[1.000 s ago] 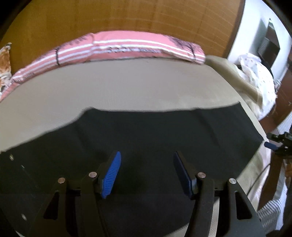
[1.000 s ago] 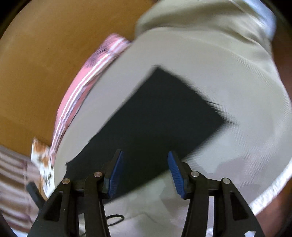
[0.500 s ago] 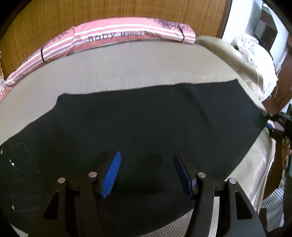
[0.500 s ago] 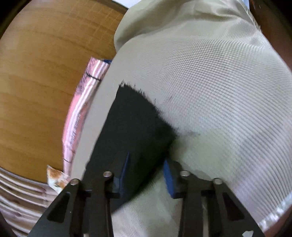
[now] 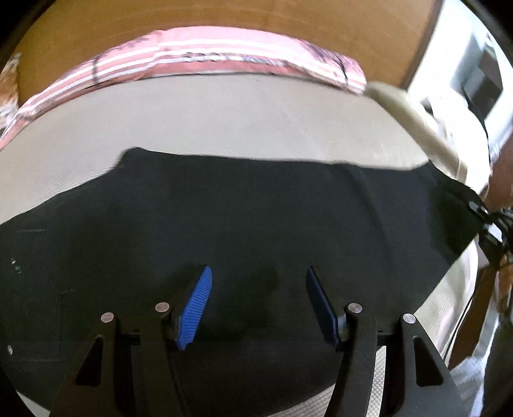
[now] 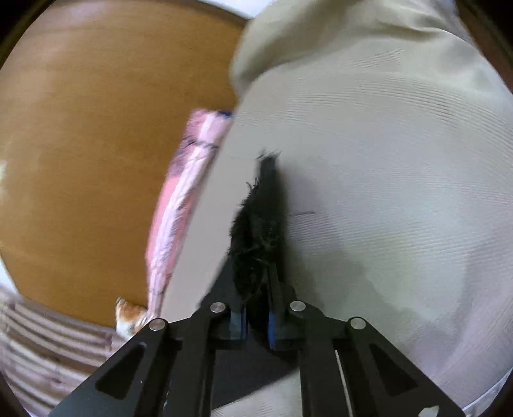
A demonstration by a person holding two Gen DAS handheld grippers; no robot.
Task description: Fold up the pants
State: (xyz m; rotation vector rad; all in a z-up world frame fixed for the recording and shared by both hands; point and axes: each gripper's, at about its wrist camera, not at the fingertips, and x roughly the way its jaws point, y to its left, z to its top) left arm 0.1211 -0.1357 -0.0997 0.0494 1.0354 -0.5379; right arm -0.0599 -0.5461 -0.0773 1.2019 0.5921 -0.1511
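Black pants lie spread flat across a beige bed sheet in the left wrist view. My left gripper is open, its blue pads hovering over the near middle of the pants, holding nothing. In the right wrist view my right gripper is shut on the frayed hem end of the pants, which bunches up between the pads. That right gripper also shows at the pants' far right end in the left wrist view.
A pink striped pillow lies along the wooden headboard at the back. A bunched beige blanket sits at the right of the bed. The pillow also shows in the right wrist view.
My right gripper has closed on the hem end of the pants, which now bunches between its pads. My left gripper stays open, and its view has pulled back slightly.
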